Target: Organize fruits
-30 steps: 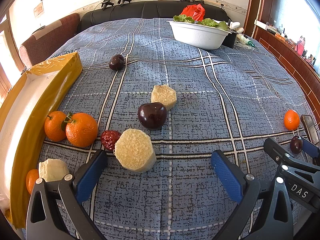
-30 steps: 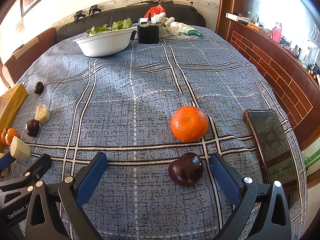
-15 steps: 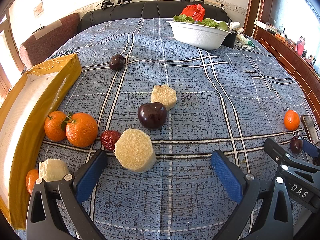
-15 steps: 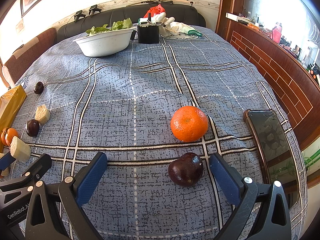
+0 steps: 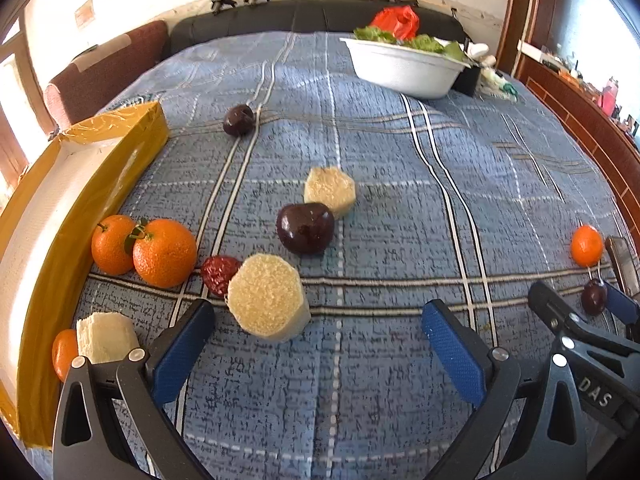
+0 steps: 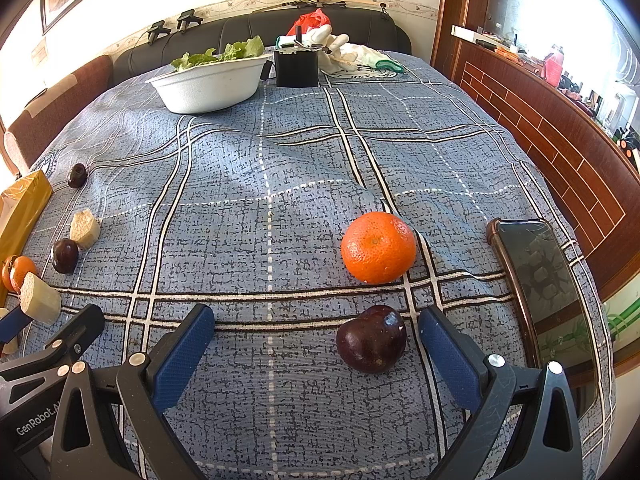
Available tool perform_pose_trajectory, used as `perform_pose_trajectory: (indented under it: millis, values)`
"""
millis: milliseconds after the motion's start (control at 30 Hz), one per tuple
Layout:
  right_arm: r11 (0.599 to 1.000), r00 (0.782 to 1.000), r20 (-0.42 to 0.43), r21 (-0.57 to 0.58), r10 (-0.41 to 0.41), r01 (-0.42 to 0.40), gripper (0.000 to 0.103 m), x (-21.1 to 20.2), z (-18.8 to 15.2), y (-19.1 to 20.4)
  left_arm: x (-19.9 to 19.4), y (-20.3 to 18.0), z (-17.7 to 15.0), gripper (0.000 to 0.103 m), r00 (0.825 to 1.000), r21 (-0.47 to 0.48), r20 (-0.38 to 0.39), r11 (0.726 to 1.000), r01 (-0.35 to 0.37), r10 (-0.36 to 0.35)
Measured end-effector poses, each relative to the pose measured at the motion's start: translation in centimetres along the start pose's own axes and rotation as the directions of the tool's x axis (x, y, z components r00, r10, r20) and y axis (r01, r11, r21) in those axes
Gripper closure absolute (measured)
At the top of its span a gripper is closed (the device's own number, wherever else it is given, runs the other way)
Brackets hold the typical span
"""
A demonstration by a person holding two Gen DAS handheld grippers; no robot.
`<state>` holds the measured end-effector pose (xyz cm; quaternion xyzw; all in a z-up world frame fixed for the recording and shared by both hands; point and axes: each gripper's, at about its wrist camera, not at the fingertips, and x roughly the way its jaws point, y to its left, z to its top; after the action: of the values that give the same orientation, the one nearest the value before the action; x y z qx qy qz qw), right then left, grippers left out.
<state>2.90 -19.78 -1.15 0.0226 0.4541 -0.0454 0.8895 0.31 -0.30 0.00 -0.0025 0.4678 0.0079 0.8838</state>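
Both grippers empty, jaws wide open over the bench.
Right gripper (image 6: 316, 344): dark plum (image 6: 371, 339) just inside right jaw; left gripper (image 5: 320, 340) near a pale cut chunk (image 5: 267, 297).

The left gripper (image 5: 320, 336) is hovering with its jaws spread wide over the blue cloth (image 5: 380, 380), a pale cut chunk (image 5: 266, 298) sitting just beyond its left finger (image 5: 180, 354).

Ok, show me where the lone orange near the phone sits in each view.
Left wrist: lone orange at the far right edge, just left of the phone.
Right wrist: lone orange right of centre, beyond the dark plum.
Shared landmark: the white bowl of greens.
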Motion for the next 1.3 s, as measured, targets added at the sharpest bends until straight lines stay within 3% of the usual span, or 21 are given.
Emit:
perform_pose_trajectory:
  millis: [300,433,500,600,733,800,900,1033,1133,1200,1300]
  values:
    - [1.000,1.000,0.000,0.001,0.001,-0.001,0.000,0.0,0.0,0.0,-1.2,-0.7,-1.4,0.000,0.996,0.066,-0.076,0.997,0.050,-0.045]
    - [1.000,1.000,0.000,0.002,0.002,-0.002,0.000,-0.1,-0.1,0.2,-2.8,-0.8,-2.7,0.001,0.990,0.057,-0.076,0.991,0.123,-0.119]
    - [1.000,1.000,0.000,0.001,0.002,-0.002,0.000,-0.1,-0.1,0.3,-4.5,-0.6,-3.4,0.002,0.985,0.048,-0.038,0.984,0.172,-0.171]
    - [1.000,1.000,-0.001,0.001,0.004,-0.004,0.000,0.0,0.0,0.2,-8.7,0.0,-4.2,0.002,0.976,0.074,0.099,0.979,0.188,-0.195]
    - [0.998,0.998,-0.033,-0.025,0.049,-0.050,0.000,-0.1,0.1,-0.1,-15.6,2.7,-5.1,0.002,0.933,0.079,0.290,0.977,0.198,-0.213]
    - [0.997,0.997,-0.055,-0.053,0.058,-0.061,0.000,-0.1,0.0,0.1,-19.2,4.8,-5.6,0.002,0.898,0.066,0.391,0.980,0.189,-0.200]
    - [0.999,0.997,-0.058,0.005,0.051,-0.051,0.000,-0.4,-0.2,-0.2,-23.4,7.9,-5.8,0.002,0.845,0.038,0.502,0.981,0.191,-0.184]
    - [1.000,0.994,-0.113,-0.006,0.003,-0.004,0.000,-0.3,0.1,0.9,-26.3,10.7,-6.2,0.001,0.838,-0.001,0.529,0.988,0.155,-0.131]
    - [1.000,0.992,-0.123,0.001,0.015,-0.015,0.000,-0.4,0.2,0.8,-28.0,12.4,-7.2,0.001,0.809,-0.047,0.580,0.987,0.152,-0.097]
    - [0.998,0.994,-0.095,0.041,0.061,-0.057,0.006,-1.5,-0.1,0.3,-28.6,13.6,-7.7,0.001,0.800,-0.074,0.594,0.984,0.160,-0.085]
    - [0.986,0.991,0.000,0.095,0.137,-0.136,0.007,-4.9,-0.8,-0.6,-28.9,15.4,-8.4,0.001,0.796,-0.127,0.601,0.974,0.187,-0.074]
